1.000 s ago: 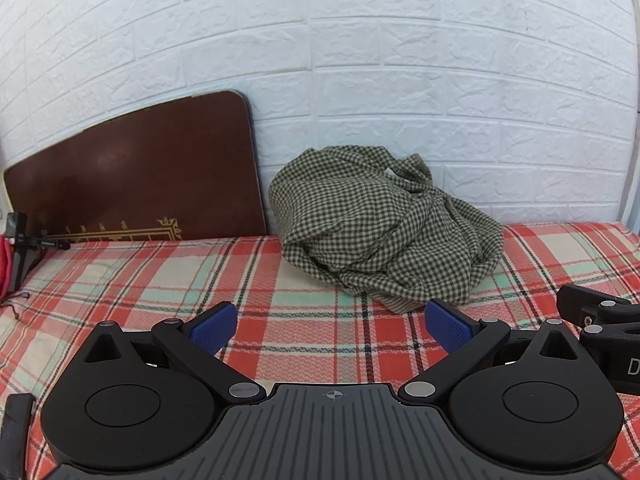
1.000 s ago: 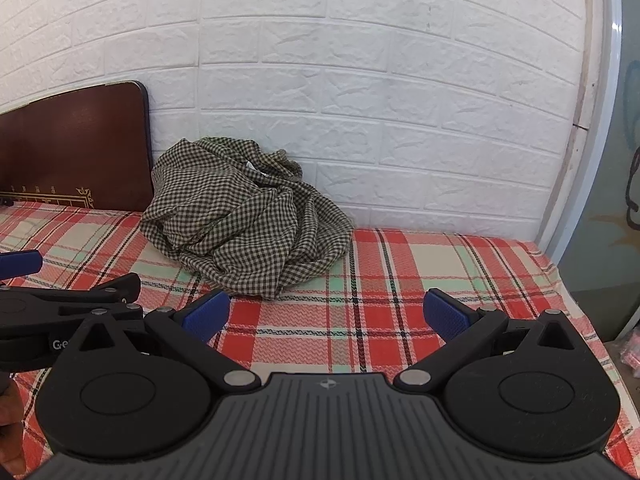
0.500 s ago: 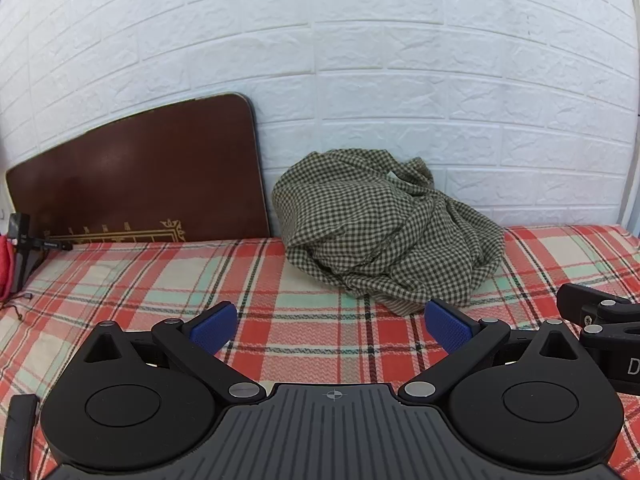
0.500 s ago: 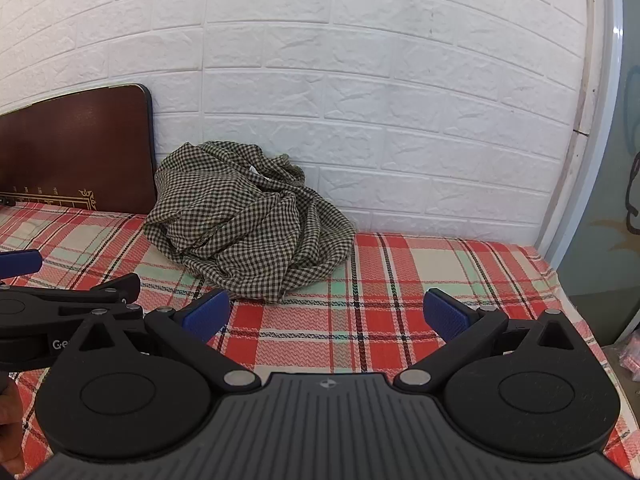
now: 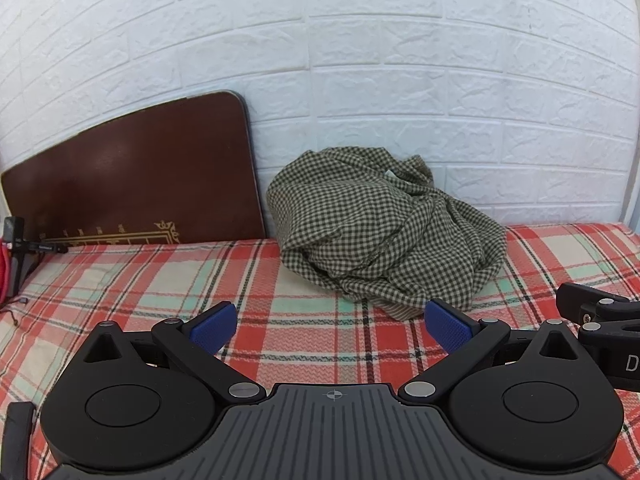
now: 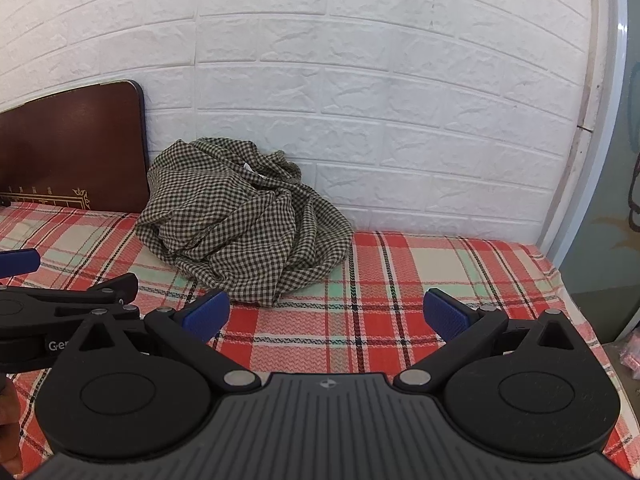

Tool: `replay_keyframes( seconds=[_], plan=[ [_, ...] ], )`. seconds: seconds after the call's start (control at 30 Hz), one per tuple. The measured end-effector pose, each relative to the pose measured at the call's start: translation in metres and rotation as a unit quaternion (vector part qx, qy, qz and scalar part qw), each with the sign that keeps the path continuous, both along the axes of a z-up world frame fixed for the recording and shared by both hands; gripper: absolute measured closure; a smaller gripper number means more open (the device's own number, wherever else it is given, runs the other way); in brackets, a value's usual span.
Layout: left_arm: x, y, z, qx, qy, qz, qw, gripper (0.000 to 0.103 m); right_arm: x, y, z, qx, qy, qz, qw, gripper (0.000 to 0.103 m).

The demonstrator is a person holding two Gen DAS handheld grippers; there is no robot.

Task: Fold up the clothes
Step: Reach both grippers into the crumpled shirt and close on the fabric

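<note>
- Scanning leftward first, I saw a brown board [image 5: 132, 176] leaning on the white brick wall [image 5: 400, 80], bounding the plaid bedcover [image 5: 312, 332].
- My left gripper [image 5: 328, 324] stood spread wide and empty over bare plaid; the checked garment [image 5: 384, 232] lay crumpled ahead, against the wall, just past its right fingertip.
- My right gripper [image 6: 326, 314] gaped empty too, the garment ahead to its left.
- Only the right view showed the bed's right edge [image 6: 560, 276] and a hand [image 6: 8, 420].
</note>
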State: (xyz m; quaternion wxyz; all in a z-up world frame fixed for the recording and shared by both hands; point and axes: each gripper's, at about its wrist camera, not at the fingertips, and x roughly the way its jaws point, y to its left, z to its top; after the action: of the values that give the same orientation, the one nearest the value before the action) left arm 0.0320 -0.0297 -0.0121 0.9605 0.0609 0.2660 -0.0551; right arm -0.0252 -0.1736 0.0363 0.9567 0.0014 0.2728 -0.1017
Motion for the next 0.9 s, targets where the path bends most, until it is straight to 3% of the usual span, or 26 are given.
replay_keyframes(
  seconds=[0.1, 0.3, 0.5, 0.6, 0.73, 0.83, 0.9],
  plan=[
    [0.009, -0.001, -0.002, -0.003, 0.005, -0.001, 1.0, 0.0, 0.01, -0.002, -0.003, 0.002, -0.004, 0.008, 1.0, 0.0],
    [0.049, 0.006, -0.009, -0.023, 0.016, 0.017, 0.9994, 0.0, 0.043, -0.017, -0.008, 0.019, -0.057, 0.06, 0.996, 0.0],
    [0.109, 0.001, -0.023, 0.004, 0.009, 0.027, 0.9996, 0.0, 0.115, -0.042, -0.034, 0.063, -0.038, 0.082, 0.994, 0.002],
    [0.136, -0.008, -0.039, 0.034, 0.002, 0.032, 0.9989, 0.0, 0.147, -0.056, -0.058, 0.103, -0.025, 0.076, 0.991, 0.011],
    [0.165, -0.013, -0.051, 0.011, 0.028, 0.012, 0.9995, 0.004, 0.181, -0.068, -0.086, 0.146, 0.003, 0.064, 0.987, 0.022],
    [0.18, -0.017, -0.06, 0.003, 0.042, 0.0, 0.9991, 0.017, 0.197, -0.07, -0.101, 0.167, 0.017, 0.061, 0.984, 0.03],
    [0.186, -0.017, -0.067, -0.014, 0.061, -0.017, 0.9979, 0.049, 0.203, -0.069, -0.108, 0.181, 0.025, 0.062, 0.981, 0.039]
  ],
)
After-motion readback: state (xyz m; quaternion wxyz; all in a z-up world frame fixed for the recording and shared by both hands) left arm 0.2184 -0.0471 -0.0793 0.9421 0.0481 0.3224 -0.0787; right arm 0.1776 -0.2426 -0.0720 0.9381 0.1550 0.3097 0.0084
